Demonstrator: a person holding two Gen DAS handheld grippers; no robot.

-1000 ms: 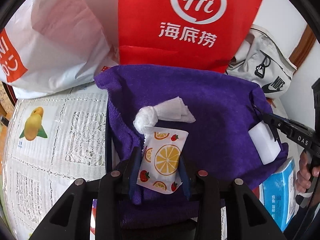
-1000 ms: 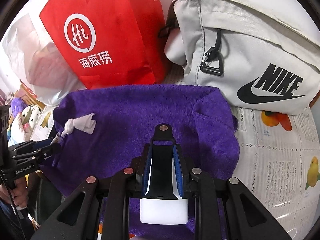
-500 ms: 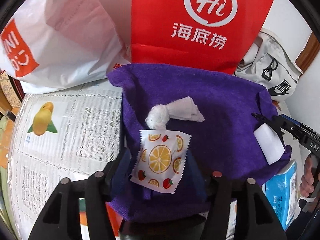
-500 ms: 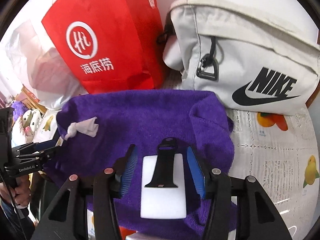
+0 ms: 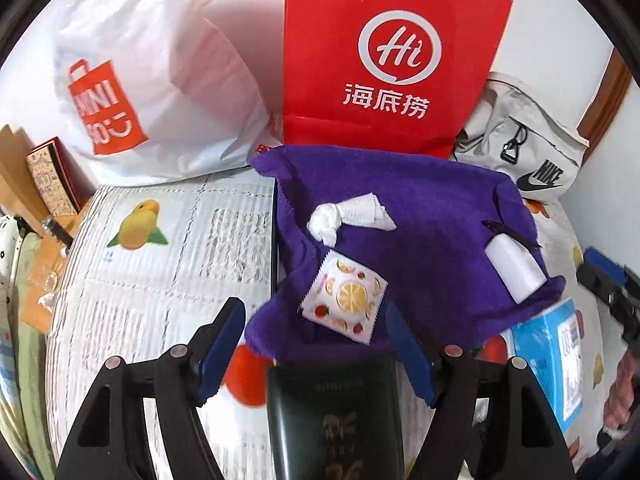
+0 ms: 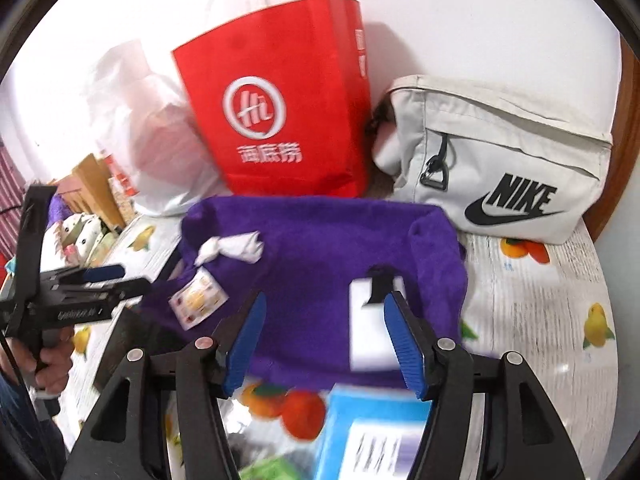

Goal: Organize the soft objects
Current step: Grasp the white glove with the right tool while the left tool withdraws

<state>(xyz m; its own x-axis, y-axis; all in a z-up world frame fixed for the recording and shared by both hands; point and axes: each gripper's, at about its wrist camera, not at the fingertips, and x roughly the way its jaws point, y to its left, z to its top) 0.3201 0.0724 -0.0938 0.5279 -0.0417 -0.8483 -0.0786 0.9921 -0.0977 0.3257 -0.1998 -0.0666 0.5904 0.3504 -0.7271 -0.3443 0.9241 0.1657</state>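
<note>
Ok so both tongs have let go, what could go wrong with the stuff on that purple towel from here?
The white sponge sits near the purple towel's right edge, above the blue tissue pack; a nudge might tip it off. The fruit-print packet lies on a drooping front fold and could slide down. Both the left tongs and the right tongs, jaws just opened and empty, are close enough to snag the towel while moving.
</note>
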